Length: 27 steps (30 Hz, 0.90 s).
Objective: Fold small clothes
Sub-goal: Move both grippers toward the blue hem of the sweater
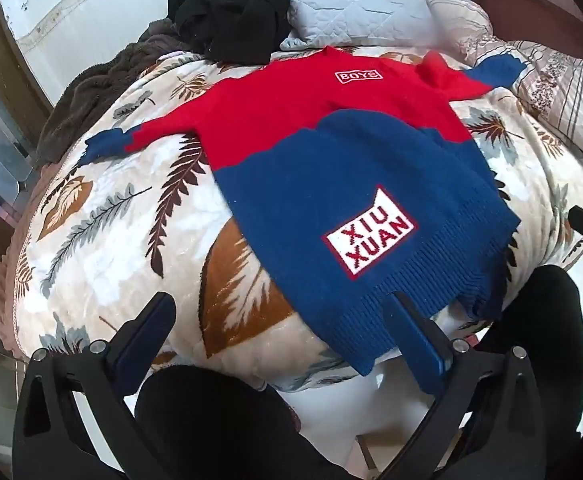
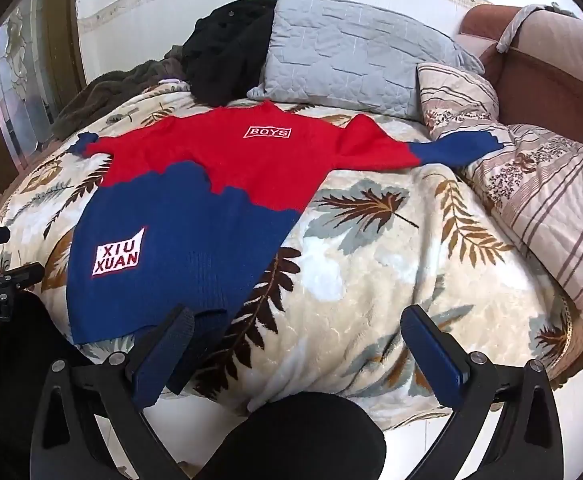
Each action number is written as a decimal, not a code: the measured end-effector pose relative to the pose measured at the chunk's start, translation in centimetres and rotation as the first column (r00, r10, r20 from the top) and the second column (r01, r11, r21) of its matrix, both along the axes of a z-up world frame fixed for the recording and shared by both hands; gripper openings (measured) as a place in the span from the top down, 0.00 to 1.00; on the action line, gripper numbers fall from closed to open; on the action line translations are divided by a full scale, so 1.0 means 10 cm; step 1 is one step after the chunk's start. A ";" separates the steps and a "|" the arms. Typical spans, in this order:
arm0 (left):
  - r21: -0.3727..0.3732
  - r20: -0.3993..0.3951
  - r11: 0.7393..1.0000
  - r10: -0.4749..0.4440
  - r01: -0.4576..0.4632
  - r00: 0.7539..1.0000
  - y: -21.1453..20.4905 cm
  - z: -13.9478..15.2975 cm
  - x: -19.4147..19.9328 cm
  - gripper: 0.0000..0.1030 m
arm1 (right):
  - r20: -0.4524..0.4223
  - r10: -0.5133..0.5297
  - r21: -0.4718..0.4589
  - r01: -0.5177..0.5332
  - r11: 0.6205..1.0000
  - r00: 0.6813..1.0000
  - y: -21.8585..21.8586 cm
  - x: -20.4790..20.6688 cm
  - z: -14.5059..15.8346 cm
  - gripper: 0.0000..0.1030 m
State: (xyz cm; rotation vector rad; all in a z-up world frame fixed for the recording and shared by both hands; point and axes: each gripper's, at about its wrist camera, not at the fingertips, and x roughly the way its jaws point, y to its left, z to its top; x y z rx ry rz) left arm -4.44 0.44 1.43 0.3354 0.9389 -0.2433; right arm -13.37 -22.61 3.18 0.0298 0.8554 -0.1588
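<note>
The left gripper (image 1: 279,312) hangs wide open and empty at the hem of the sweater (image 1: 331,184), which lies flat on the leaf-print blanket (image 1: 111,208). The right gripper (image 2: 299,328), also open and empty, sits at the opposite hem corner. Loose knit could slip or bunch if either grips too shallowly, skewing the fold.

A small knit sweater (image 1: 331,168) lies face up and spread flat, sleeves outstretched: red across chest and upper sleeves, blue below and at cuffs, with white "BOYS" and "XIU XUAN" patches.
</note>
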 end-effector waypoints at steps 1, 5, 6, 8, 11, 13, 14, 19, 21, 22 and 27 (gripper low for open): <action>-0.008 0.002 1.000 -0.001 0.001 1.000 0.00 0.01 -0.01 0.00 | 0.003 -0.001 -0.001 0.001 1.000 1.000 0.01 -0.02 0.01 0.00; -0.046 -0.001 0.999 -0.007 0.007 1.000 -0.01 0.04 -0.03 0.00 | 0.000 -0.001 -0.012 0.001 1.000 1.000 0.03 -0.06 0.00 0.00; -0.053 -0.008 0.999 -0.010 0.009 1.000 -0.02 0.03 -0.02 0.00 | -0.002 -0.001 -0.015 0.001 1.000 1.000 0.03 -0.06 -0.01 0.00; -0.057 -0.020 0.998 -0.019 0.018 1.000 -0.04 0.01 0.00 0.00 | -0.008 -0.004 -0.017 0.003 1.000 1.000 0.03 -0.07 -0.03 0.00; -0.062 -0.010 0.998 -0.030 0.029 1.000 -0.06 0.02 -0.01 0.00 | -0.012 -0.003 -0.008 0.003 1.000 1.000 0.02 -0.07 -0.05 0.00; -0.074 -0.006 0.997 -0.032 0.032 0.999 -0.07 0.02 0.01 0.00 | -0.019 -0.003 -0.008 0.003 1.000 1.000 0.02 -0.06 -0.06 0.00; -0.079 -0.006 0.996 -0.032 0.031 0.999 -0.07 0.02 0.02 0.00 | -0.020 -0.001 -0.013 0.001 1.000 1.000 0.03 -0.06 -0.07 0.00; -0.095 0.011 0.995 -0.027 0.028 1.000 0.01 0.04 0.06 0.00 | -0.021 0.004 -0.056 -0.005 0.998 1.000 0.08 0.01 -0.07 0.00; -0.098 0.024 0.995 -0.024 0.026 0.999 0.03 0.05 0.09 0.00 | -0.013 0.001 -0.063 -0.002 0.998 1.000 0.08 0.05 -0.06 0.00; -0.100 0.029 0.995 -0.024 0.027 0.999 0.04 0.06 0.10 0.00 | -0.007 -0.002 -0.063 0.002 0.998 1.000 0.07 0.06 -0.05 0.00; -0.096 0.035 0.995 -0.014 0.017 0.999 0.08 0.04 0.23 0.00 | -0.007 -0.019 -0.061 0.018 0.998 1.000 0.02 0.18 -0.03 0.00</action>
